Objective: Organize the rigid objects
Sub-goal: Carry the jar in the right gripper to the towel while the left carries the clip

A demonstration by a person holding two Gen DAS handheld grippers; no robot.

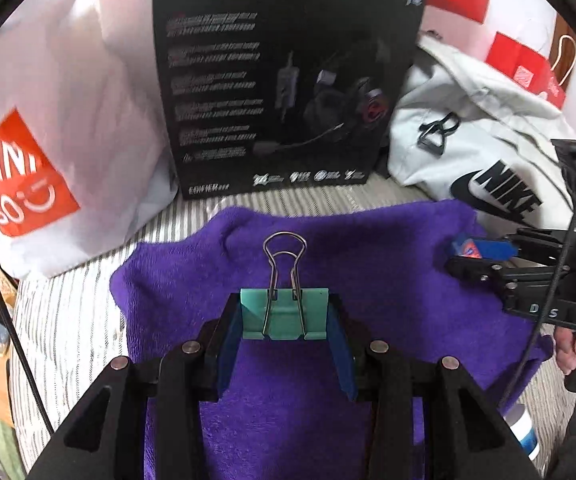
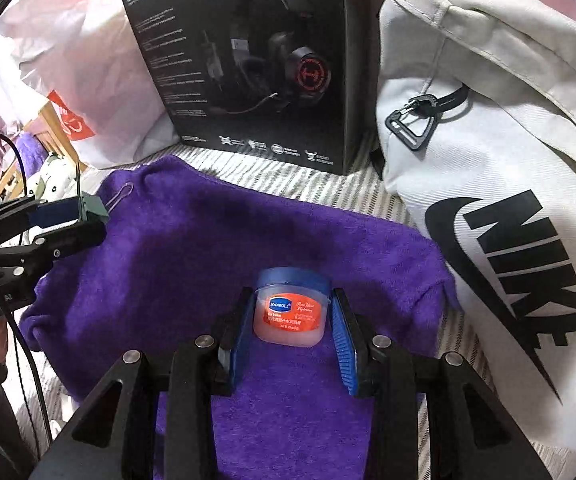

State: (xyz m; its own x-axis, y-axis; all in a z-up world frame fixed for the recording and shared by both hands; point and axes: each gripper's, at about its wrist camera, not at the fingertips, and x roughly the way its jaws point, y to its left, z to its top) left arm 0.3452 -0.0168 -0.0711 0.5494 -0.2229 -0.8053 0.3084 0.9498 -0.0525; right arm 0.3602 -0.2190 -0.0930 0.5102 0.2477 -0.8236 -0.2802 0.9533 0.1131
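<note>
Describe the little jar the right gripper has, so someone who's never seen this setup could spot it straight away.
Start at the purple towel spread in front of the black headset box and the white Nike bag. Near the towel's front, between the right gripper's blue pads, sits a small jar. It alone has a blue lid, pinkish contents and an orange-red label; the left gripper holds a teal binder clip.

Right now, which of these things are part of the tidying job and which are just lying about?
Part of the job:
- teal binder clip, gripped in the left claw
- small balm jar, between the right claw's fingers
- purple towel under both

Just lying about:
- headset box
- white Nike bag
- Miniso bag
</note>
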